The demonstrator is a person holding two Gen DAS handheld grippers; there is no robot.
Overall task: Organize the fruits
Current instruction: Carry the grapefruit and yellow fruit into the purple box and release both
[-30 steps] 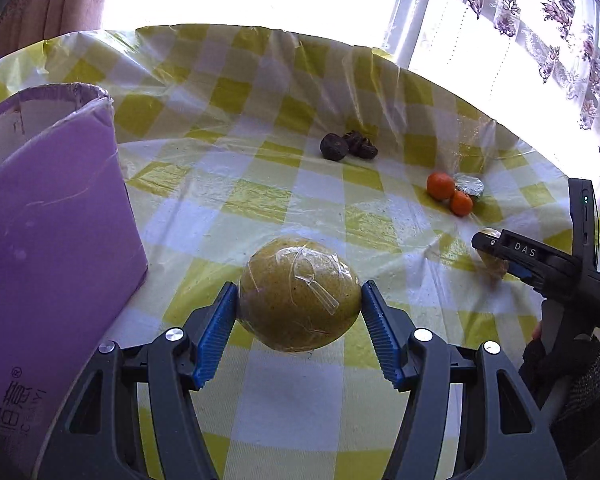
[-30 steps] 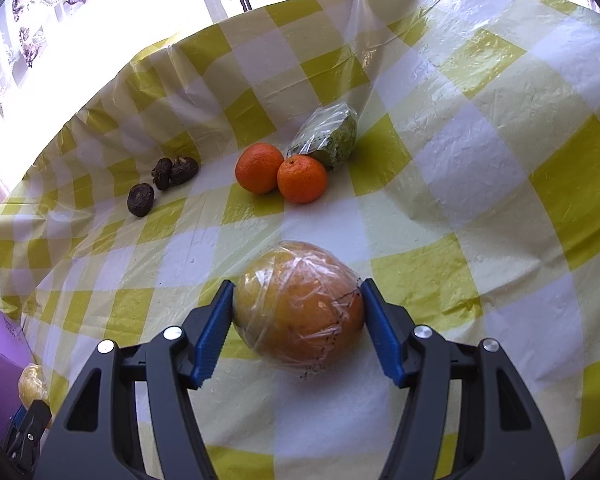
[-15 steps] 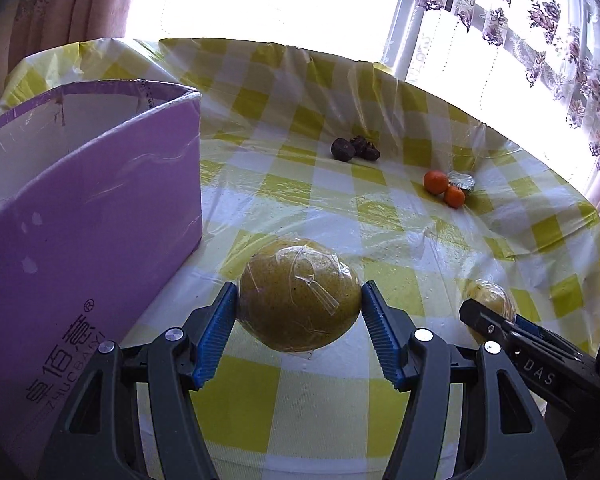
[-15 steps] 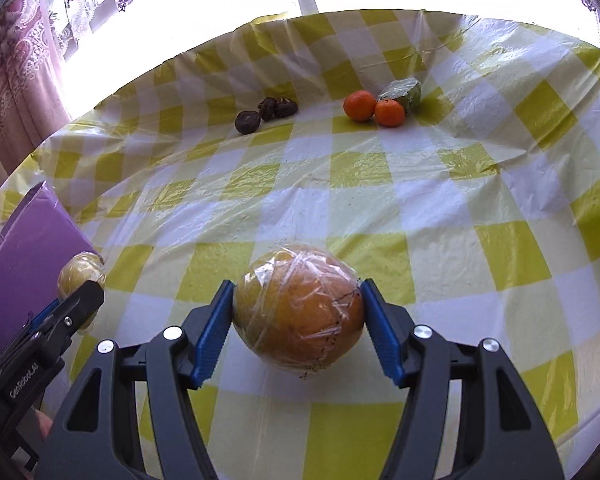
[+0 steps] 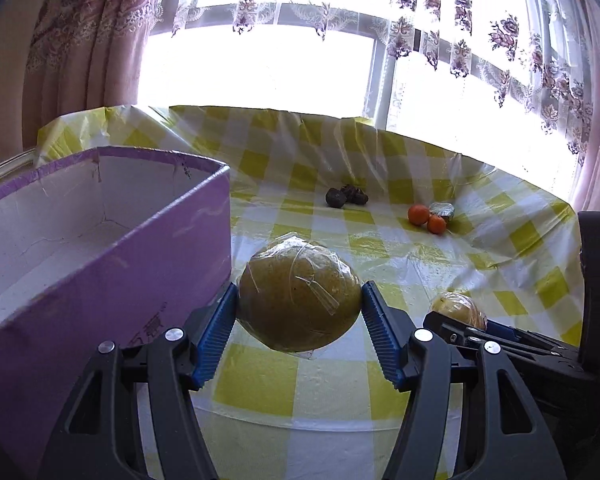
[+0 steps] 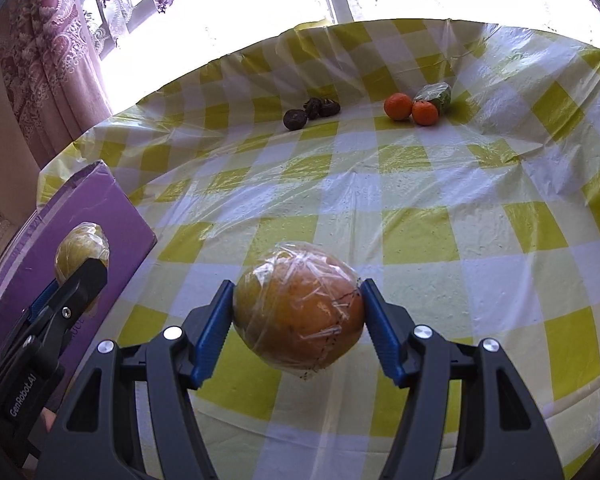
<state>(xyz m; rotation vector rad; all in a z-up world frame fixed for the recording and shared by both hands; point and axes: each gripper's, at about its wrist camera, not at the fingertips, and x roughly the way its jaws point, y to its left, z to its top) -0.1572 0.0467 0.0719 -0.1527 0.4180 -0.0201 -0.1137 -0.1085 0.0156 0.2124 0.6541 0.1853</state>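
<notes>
My left gripper (image 5: 299, 305) is shut on a yellow-green wrapped fruit (image 5: 299, 296) and holds it above the table, just right of an open purple box (image 5: 100, 240). My right gripper (image 6: 298, 314) is shut on an orange wrapped fruit (image 6: 300, 312) above the table's front part. The right gripper with its fruit (image 5: 458, 310) shows at the lower right of the left wrist view. The left gripper's fruit (image 6: 82, 250) shows in front of the purple box (image 6: 100, 208) in the right wrist view.
Far across the yellow checked tablecloth (image 6: 420, 208) lie two tangerines (image 6: 410, 108) beside a green wrapped item (image 6: 436, 94), and three dark fruits (image 6: 310, 112). The same tangerines (image 5: 426, 218) and dark fruits (image 5: 346, 196) show in the left wrist view. Window and curtains stand behind.
Both grippers have drawn back and risen from the far fruits toward the table's front. The left one has moved next to the purple box, whose open inside now shows. Both fruits stay held.
</notes>
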